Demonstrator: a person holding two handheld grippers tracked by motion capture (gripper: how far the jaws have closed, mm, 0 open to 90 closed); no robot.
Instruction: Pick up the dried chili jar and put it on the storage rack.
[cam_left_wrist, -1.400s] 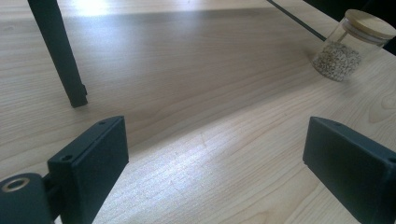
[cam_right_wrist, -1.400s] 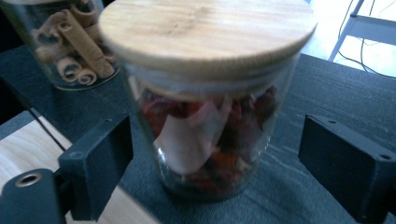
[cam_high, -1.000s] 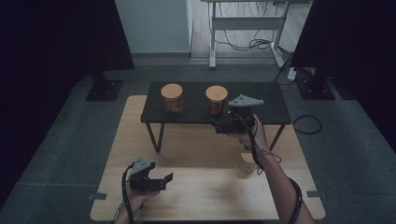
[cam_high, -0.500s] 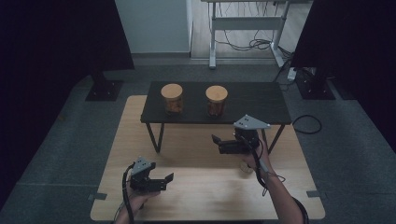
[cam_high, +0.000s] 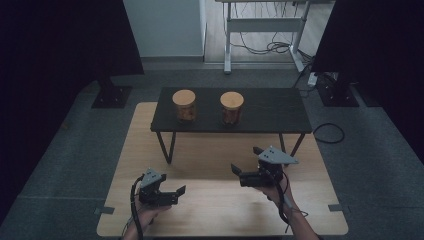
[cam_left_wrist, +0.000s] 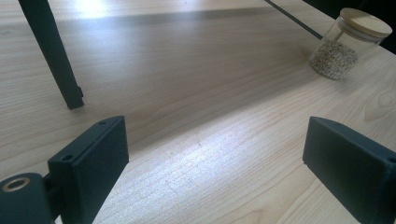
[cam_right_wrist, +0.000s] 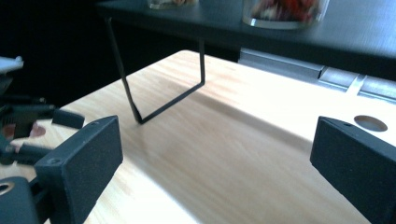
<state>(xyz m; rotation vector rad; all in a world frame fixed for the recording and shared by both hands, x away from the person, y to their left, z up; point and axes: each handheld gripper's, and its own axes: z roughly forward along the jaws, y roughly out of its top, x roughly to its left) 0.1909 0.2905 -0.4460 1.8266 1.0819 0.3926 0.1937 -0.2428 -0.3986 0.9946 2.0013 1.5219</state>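
Two glass jars with wooden lids stand on a low black table (cam_high: 270, 112): the left jar (cam_high: 183, 105) and the right jar (cam_high: 232, 107). My right gripper (cam_high: 245, 161) hovers low over the wooden board (cam_high: 210, 150) in front of that table, pointing left. Its jaws have just been opening and stand open with nothing between them in the right gripper view (cam_right_wrist: 215, 158). My left gripper (cam_high: 176, 194) rests near the board's front left, open and empty (cam_left_wrist: 215, 154). A third jar (cam_left_wrist: 346, 46), holding pale grains, stands on the board at the far right of the left gripper view.
Thin black table legs (cam_left_wrist: 53, 56) stand on the board ahead of the left gripper. The black table's edge and the undersides of its jars (cam_right_wrist: 285, 11) run along the top of the right gripper view. Grey carpet (cam_high: 375, 165) surrounds the board; dark curtains and a desk frame stand behind.
My right gripper has come down from the black table's front edge toward the person and now sits low over the wooden board. The left gripper has stayed put.
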